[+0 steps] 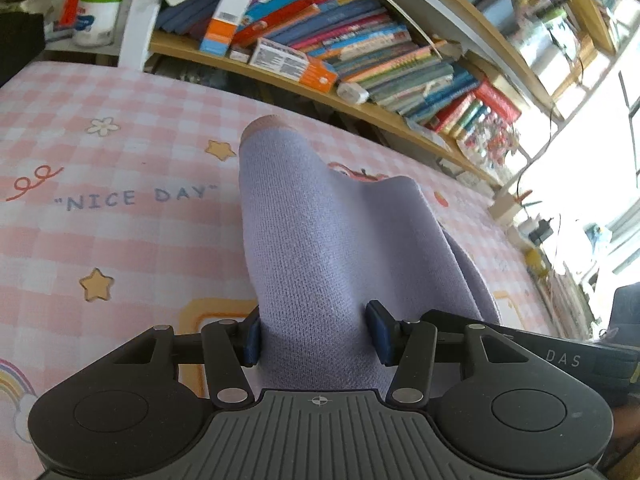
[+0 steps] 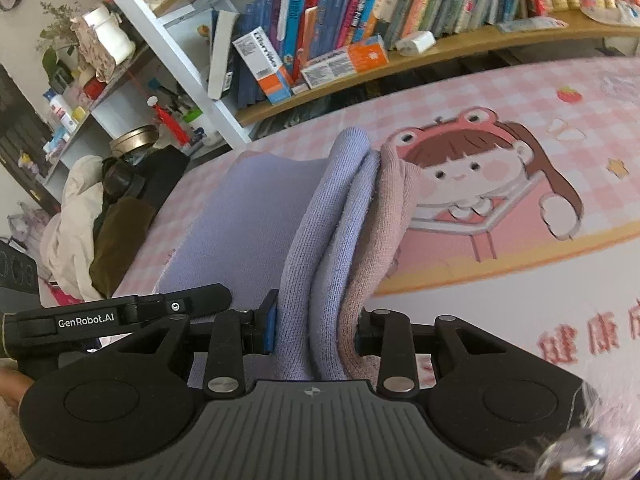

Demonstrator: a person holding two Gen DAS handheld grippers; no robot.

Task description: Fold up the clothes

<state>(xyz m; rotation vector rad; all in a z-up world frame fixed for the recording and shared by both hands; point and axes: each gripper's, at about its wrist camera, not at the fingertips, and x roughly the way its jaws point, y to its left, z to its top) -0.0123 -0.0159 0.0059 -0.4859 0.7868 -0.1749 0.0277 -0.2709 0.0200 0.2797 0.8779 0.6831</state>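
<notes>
Both grippers were clamped on the same lilac knit garment (image 1: 320,248): the left gripper (image 1: 316,336) had its blue pads pressed against a thick gathered bundle of the fabric, and the right gripper (image 2: 316,328) pinched several stacked layers, lilac with a dusty-pink layer on the outer side. The garment was lifted off the mat at the gripped end and draped forward, with its far part lying flat on the surface toward the edge nearest the bookshelf (image 1: 360,92); a pinkish cuff or hem showed at its far tip in the left view. Judgement: this looked like a fold being carried across, both hands holding one edge. To do it well, the two grippers should travel level and in step so the held edge stays straight, keep light tension so the layers do not sag or slip out, and set the edge down square on the flat portion before letting go. The risk was the pink layer sliding free of the right grip. The surface was a pink checked mat (image 1: 120,220) printed with stars, a rainbow, "NICE DAY" and a cartoon girl in a frog hat. Behind it stood crowded shelves of books and boxes; a heap of other clothes (image 2: 80,220) lay off the mat's left edge in the right view.
</notes>
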